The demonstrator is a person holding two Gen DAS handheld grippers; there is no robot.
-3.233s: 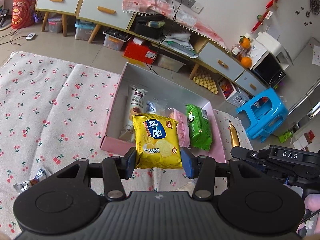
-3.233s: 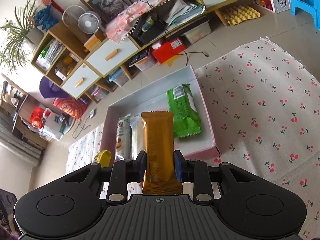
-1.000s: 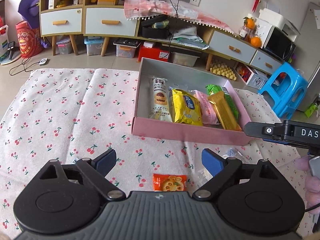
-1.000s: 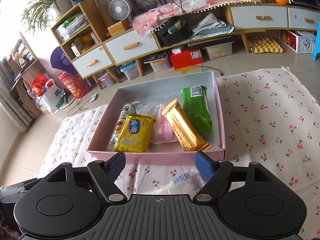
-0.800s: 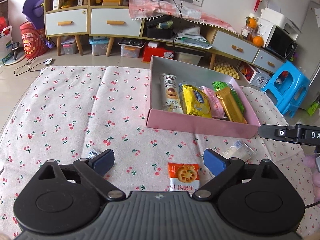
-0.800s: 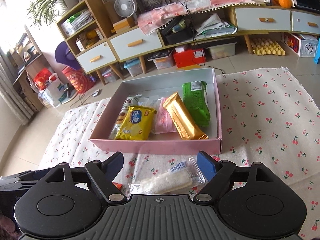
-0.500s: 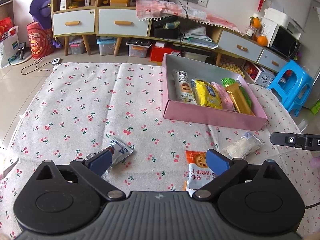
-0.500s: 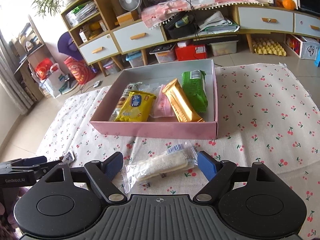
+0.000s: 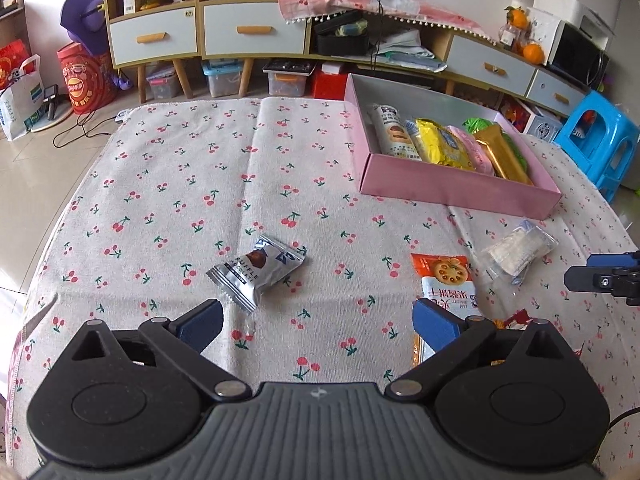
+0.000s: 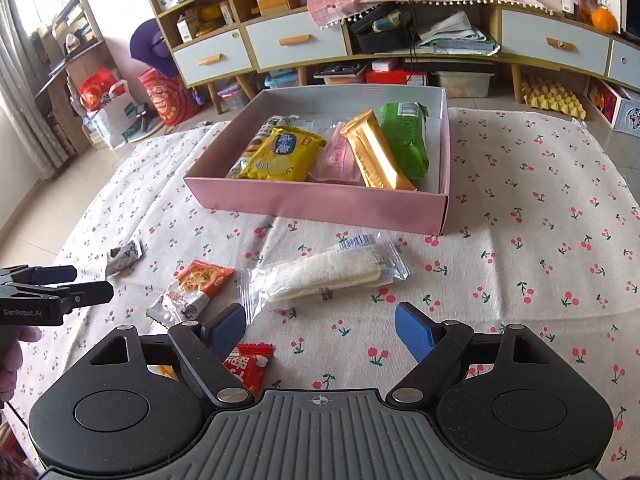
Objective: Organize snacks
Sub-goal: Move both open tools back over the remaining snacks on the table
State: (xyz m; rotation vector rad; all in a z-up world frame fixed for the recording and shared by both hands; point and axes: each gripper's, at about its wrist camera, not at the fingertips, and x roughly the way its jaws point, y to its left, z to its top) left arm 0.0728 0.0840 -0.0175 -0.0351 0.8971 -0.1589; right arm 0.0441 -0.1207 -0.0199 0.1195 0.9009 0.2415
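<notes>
A pink box (image 9: 456, 192) (image 10: 316, 202) on the cherry-print cloth holds several snacks, among them a yellow chip bag (image 10: 282, 156), a gold bar (image 10: 374, 156) and a green pack (image 10: 404, 140). Loose on the cloth lie a silver truffle packet (image 9: 258, 270) (image 10: 124, 256), an orange cracker packet (image 9: 446, 280) (image 10: 196, 286), a clear rice-cake pack (image 9: 518, 254) (image 10: 324, 274) and a red packet (image 10: 248, 364). My left gripper (image 9: 316, 322) is open and empty, just short of the truffle packet. My right gripper (image 10: 320, 330) is open and empty, just short of the rice-cake pack.
The cloth (image 9: 180, 184) covers a low table whose left and near edges drop off to the floor. A blue stool (image 9: 600, 140) stands at the right. Low cabinets (image 10: 296, 40) with storage bins stand behind.
Both grippers let go of the yellow bag and gold bar, now in the box. Both have drawn back from the box toward the loose packets, jaws open.
</notes>
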